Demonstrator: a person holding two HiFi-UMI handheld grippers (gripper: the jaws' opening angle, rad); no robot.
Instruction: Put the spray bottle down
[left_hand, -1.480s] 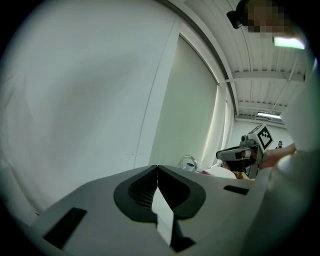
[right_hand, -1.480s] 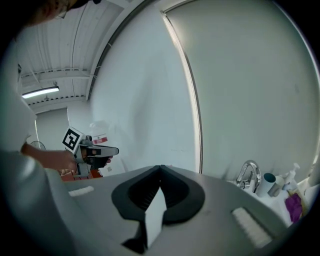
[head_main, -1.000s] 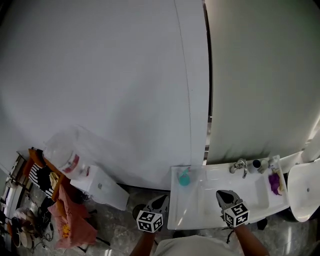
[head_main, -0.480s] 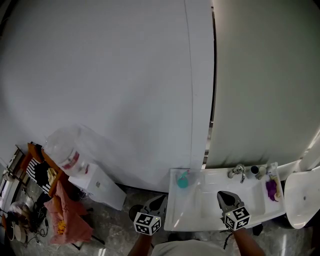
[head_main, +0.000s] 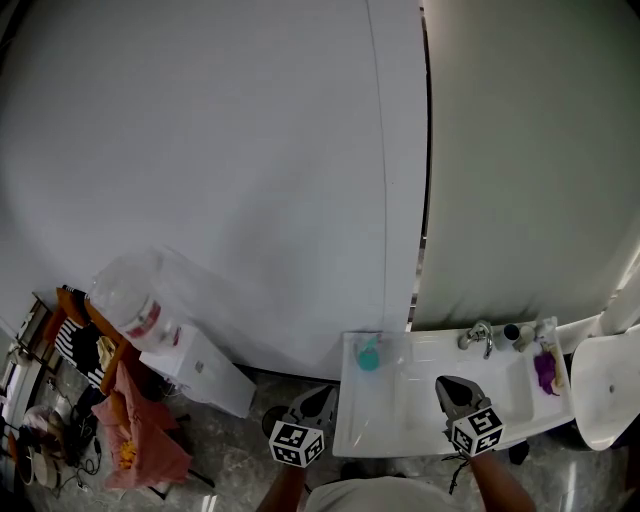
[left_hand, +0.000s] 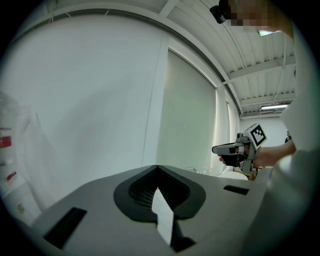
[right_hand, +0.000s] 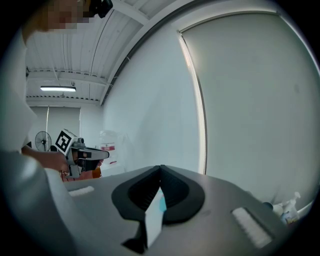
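A: Tongs first?

B: The left gripper (left_hand: 157, 167) has its jaws together with nothing in them. The right gripper (right_hand: 160, 167) likewise, closed and empty. Both are held near level before the sink (head_main: 345, 405).

A: And the spray bottle?

B: The teal spray bottle (head_main: 369, 354) stands upright on the sink's back left corner, apart from both.

A: Hazard?

B: Probably a knock. It sits near the rim, so a careless left-side sweep could tip it floorward.

A: Tally?

B: Two grippers, one spray bottle, one sink, one tap (head_main: 481, 334). Small bottles beside the tap, number unclear.
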